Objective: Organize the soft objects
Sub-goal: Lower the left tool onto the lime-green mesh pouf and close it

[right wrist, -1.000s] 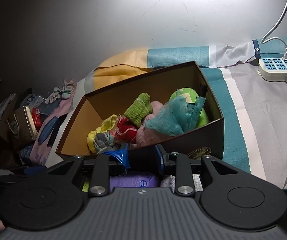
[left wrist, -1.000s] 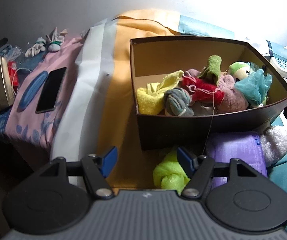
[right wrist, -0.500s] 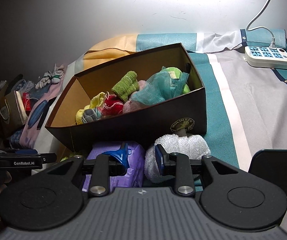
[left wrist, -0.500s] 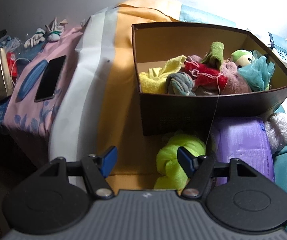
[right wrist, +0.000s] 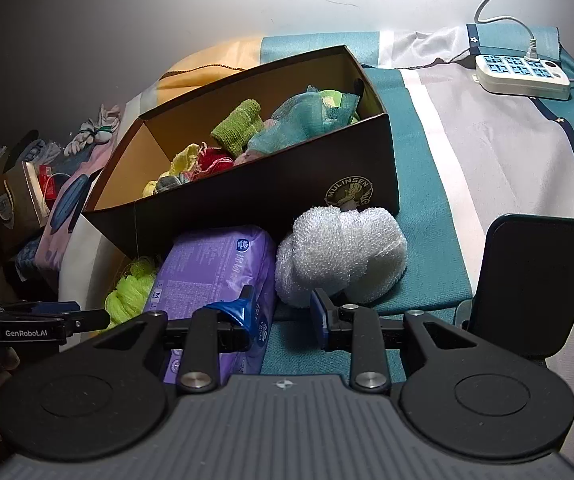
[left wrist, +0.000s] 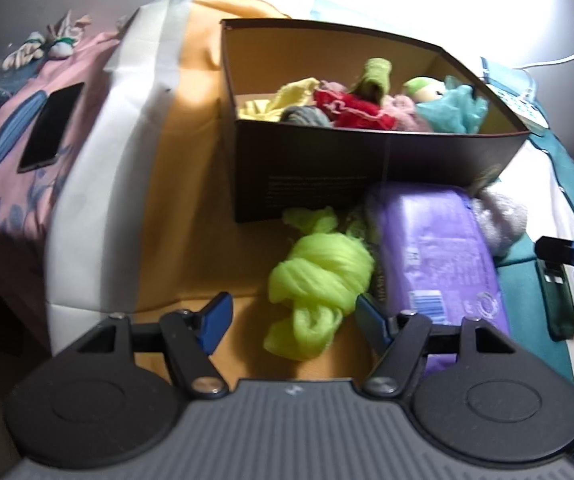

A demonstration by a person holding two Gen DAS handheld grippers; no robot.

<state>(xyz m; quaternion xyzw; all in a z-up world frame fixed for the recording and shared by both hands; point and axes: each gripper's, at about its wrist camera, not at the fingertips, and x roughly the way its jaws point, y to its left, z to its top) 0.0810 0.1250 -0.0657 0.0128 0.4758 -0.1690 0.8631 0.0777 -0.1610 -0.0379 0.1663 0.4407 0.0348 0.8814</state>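
Note:
A dark cardboard box point(left wrist: 327, 172) point(right wrist: 271, 184) holds several soft things: yellow, red, grey and green cloths and a teal mesh puff point(left wrist: 451, 110). In front of it lie a lime-green mesh puff point(left wrist: 319, 276) point(right wrist: 129, 290), a purple soft pack point(left wrist: 435, 248) point(right wrist: 215, 264) and a white mesh puff point(right wrist: 341, 254) point(left wrist: 501, 216). My left gripper point(left wrist: 293, 314) is open, with the lime puff between its fingers. My right gripper point(right wrist: 281, 312) is open and empty, just short of the white puff and the purple pack.
A black phone point(left wrist: 51, 126) lies on the pink cloth at the left. A white power strip point(right wrist: 521, 76) sits at the back right. A black stand point(right wrist: 527, 280) is at the right. Gloves point(left wrist: 43, 44) and a paper bag point(right wrist: 11, 204) are at the far left.
Both grippers have drawn back and down from the box. The three things in front of it have come into fuller view. The lime puff now lies between the left fingers.

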